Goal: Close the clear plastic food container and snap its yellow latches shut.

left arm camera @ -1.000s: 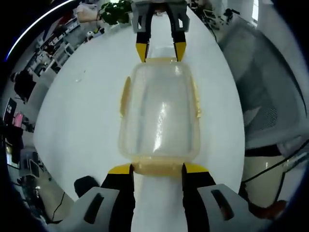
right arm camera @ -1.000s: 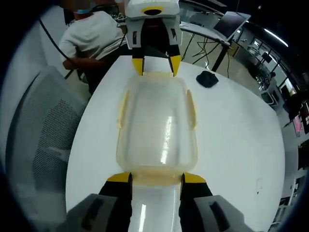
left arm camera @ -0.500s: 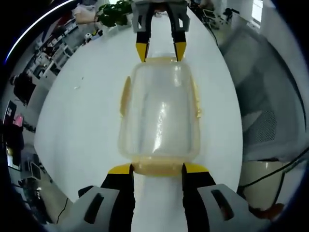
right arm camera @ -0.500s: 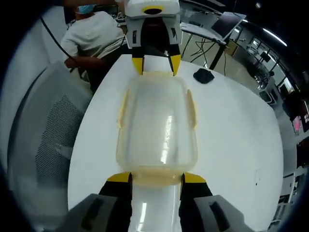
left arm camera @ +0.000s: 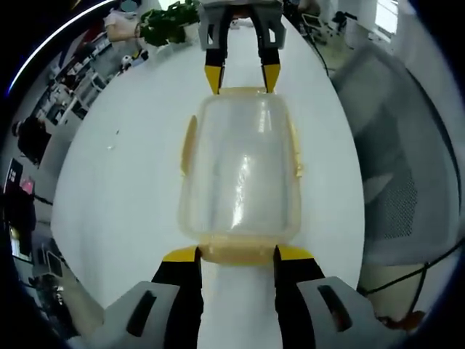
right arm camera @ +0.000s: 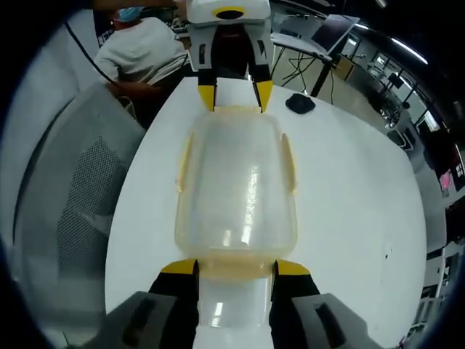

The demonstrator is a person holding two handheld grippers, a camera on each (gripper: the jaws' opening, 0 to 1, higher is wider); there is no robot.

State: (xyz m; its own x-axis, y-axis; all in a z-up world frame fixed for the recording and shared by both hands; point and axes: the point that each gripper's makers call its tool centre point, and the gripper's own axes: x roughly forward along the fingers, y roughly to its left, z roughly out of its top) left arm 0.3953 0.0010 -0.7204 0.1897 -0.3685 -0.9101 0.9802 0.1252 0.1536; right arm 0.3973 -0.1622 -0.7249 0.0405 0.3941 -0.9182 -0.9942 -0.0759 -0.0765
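The clear plastic container [left arm camera: 240, 167] with its lid on hangs lengthwise between my two grippers, above the white table [left arm camera: 116, 174]. Yellow latches [left arm camera: 189, 145] run along its long sides. My left gripper [left arm camera: 237, 254] is shut on the near end latch [left arm camera: 236, 253], a yellow-tipped jaw on each side of it. At the far end, the right gripper [left arm camera: 241, 76] grips the opposite latch. In the right gripper view the same container [right arm camera: 236, 182] lies ahead, with my right gripper [right arm camera: 234, 267] shut on its near end and the left gripper [right arm camera: 234, 94] at the far end.
A grey mesh chair [right arm camera: 65, 211] stands beside the table's edge, also seen as the chair [left arm camera: 407, 182]. A person in a white shirt [right arm camera: 138, 51] sits beyond the table. A small black object [right arm camera: 299, 103] lies on the tabletop. A green plant [left arm camera: 171, 18] stands at the far end.
The room behind has slid past in both views while the container and both grippers keep the same places relative to each other: the held container has moved over the table.
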